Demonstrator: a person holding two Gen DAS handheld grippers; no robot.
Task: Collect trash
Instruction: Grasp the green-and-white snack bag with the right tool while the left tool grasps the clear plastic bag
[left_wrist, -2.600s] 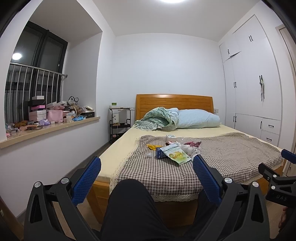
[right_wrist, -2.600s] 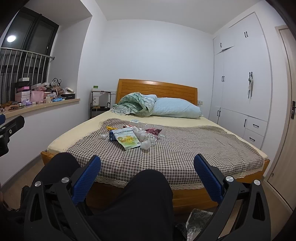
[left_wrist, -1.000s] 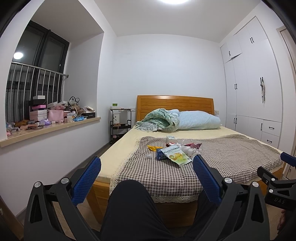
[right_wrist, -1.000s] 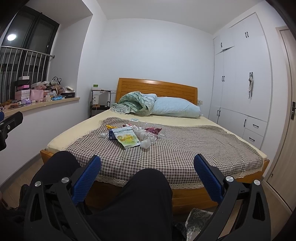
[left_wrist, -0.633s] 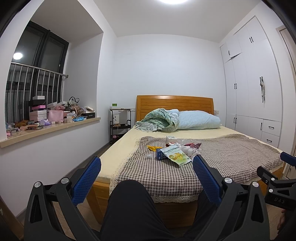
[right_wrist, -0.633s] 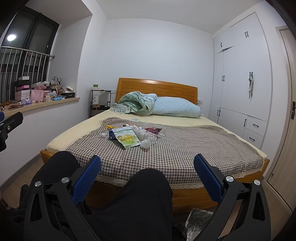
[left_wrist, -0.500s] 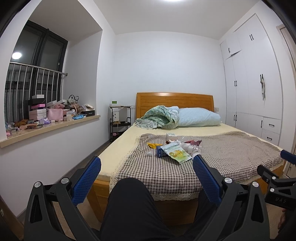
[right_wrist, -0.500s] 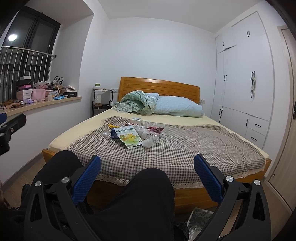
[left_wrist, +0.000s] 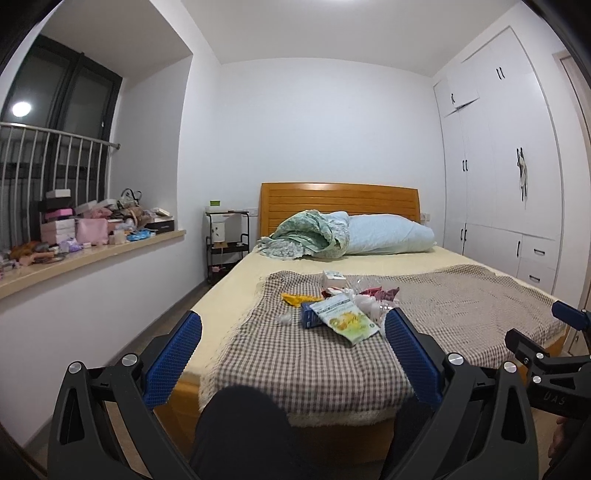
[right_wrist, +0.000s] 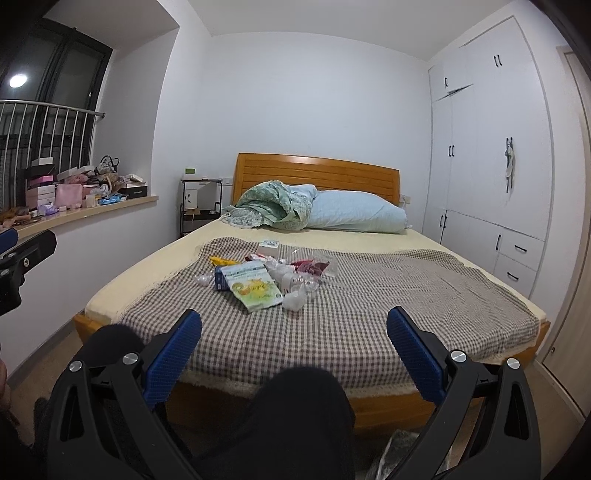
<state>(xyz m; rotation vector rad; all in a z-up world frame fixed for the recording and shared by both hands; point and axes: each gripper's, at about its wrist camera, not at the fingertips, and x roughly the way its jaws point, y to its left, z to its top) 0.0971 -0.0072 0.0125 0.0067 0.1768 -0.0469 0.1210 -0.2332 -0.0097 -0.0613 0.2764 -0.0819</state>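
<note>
A heap of trash (left_wrist: 340, 306) (right_wrist: 266, 275) lies on the checked blanket (left_wrist: 314, 354) (right_wrist: 388, 295) in the middle of the bed. It holds a green and yellow snack bag (left_wrist: 345, 319) (right_wrist: 255, 288), a blue carton (right_wrist: 220, 277), a yellow wrapper (left_wrist: 295, 298), a red wrapper (right_wrist: 310, 266), a small white box (left_wrist: 333, 277) and crumpled white tissues (right_wrist: 294, 301). My left gripper (left_wrist: 291, 343) is open and empty, well short of the bed. My right gripper (right_wrist: 293, 341) is open and empty too, over a person's dark knees (right_wrist: 303, 402).
A wooden headboard (left_wrist: 340, 203), a pillow (left_wrist: 388, 236) and a green quilt (left_wrist: 310, 236) are at the bed's far end. White wardrobes (right_wrist: 491, 166) line the right wall. A cluttered window ledge (left_wrist: 92, 240) runs on the left, with a black trolley (left_wrist: 226, 240) beyond. A crumpled bag (right_wrist: 402, 454) lies on the floor.
Both views have drawn a little closer to the bed and the trash heap looks larger. Both grippers stay open and empty.
</note>
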